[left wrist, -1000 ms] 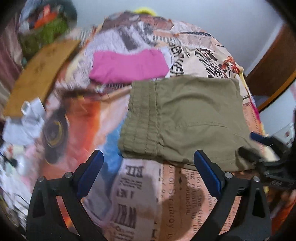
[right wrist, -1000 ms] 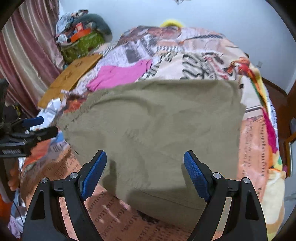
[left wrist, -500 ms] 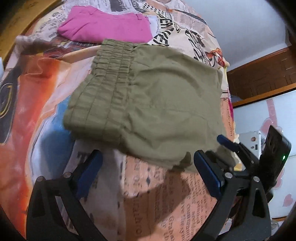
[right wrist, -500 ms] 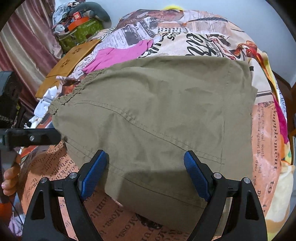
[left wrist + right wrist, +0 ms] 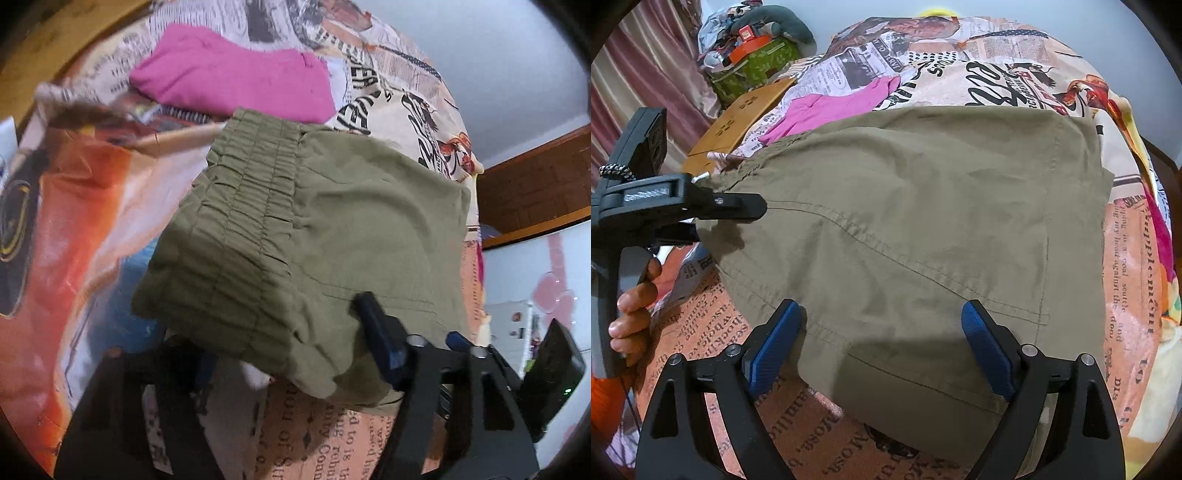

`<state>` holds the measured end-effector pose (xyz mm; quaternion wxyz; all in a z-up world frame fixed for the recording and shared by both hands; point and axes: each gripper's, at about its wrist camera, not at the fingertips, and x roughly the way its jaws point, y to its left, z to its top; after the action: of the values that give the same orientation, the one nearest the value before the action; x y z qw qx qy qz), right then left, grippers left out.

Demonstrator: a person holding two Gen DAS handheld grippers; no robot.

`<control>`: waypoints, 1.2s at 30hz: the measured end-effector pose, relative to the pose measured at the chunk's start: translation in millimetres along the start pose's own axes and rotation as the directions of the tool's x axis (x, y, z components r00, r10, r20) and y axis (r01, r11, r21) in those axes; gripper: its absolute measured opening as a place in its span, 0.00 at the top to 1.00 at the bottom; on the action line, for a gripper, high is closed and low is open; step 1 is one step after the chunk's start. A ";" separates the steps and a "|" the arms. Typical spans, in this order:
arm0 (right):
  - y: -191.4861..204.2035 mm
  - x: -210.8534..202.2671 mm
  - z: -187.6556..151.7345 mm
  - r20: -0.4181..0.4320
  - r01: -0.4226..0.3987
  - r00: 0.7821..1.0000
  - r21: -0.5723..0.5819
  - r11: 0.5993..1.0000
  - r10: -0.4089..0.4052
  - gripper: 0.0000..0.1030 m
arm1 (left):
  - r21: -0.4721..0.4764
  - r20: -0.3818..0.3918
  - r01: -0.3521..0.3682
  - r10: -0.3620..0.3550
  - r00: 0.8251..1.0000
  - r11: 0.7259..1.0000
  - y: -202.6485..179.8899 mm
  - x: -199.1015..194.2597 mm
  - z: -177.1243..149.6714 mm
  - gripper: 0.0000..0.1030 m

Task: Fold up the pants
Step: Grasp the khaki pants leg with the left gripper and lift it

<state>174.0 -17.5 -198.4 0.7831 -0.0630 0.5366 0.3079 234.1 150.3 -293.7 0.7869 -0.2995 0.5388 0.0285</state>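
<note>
Left wrist view: the pants [image 5: 332, 236], olive and folded into a compact block, lie on the sheet [image 5: 74, 206], elastic waistband toward the left, long axis running left to right. The sheet's print reads partly "of" and "to is". The left gripper [image 5: 291, 354] is at the near waistband corner: one finger lies on top of the cloth, the other is hidden under the fold; whether it pinches cannot be told. A pink garment [image 5: 229, 74] lies beyond.

Right wrist view: the pants [image 5: 923, 229] spread straight ahead, waistband at left. The right gripper [image 5: 882, 350] is spread wide, its fingers straddling the near edge. The sheet reads "Supplement".
</note>
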 end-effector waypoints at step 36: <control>-81.3 -52.4 -77.7 0.099 0.017 0.994 0.296 0.955 -0.048 0.15 | 0.477 0.641 -0.555 0.163 0.750 0.681 -153.2 -103.4 -76.4 0.76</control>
<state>144.1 -137.8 -203.5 0.8158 0.0620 0.5335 0.2144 183.8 15.3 -155.1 0.9364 0.1273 0.3147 0.0887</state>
